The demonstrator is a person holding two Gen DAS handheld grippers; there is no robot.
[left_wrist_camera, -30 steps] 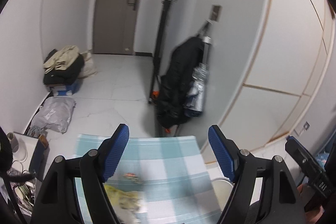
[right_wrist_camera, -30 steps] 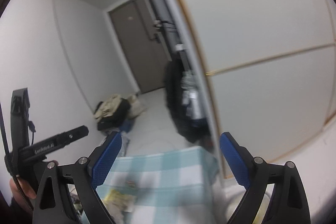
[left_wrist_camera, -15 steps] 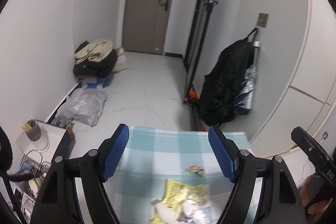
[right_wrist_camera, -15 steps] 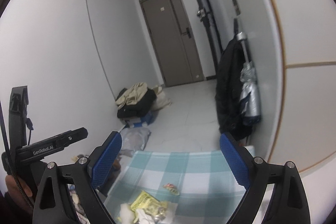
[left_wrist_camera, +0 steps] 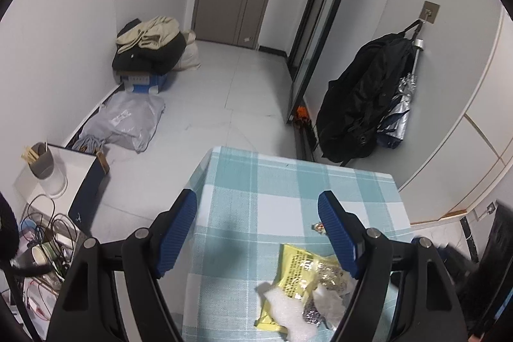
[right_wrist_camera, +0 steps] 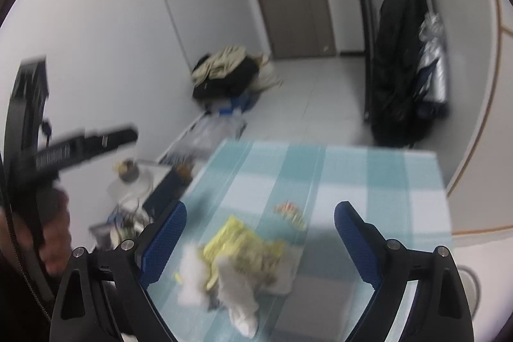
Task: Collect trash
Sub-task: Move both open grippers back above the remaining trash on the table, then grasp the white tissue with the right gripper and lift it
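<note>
Both grippers, left [left_wrist_camera: 257, 233] and right [right_wrist_camera: 260, 234], spread and empty. We read this as approach: crumpled yellow wrapper and white tissue pile [left_wrist_camera: 304, 287] lies on teal checked tablecloth [left_wrist_camera: 272, 181]. Next: descend, straddle, pinch.

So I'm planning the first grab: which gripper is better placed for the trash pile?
Probably right: the trash pile lies centred between the right gripper's open fingers, but off-centre beside the left gripper.
</note>
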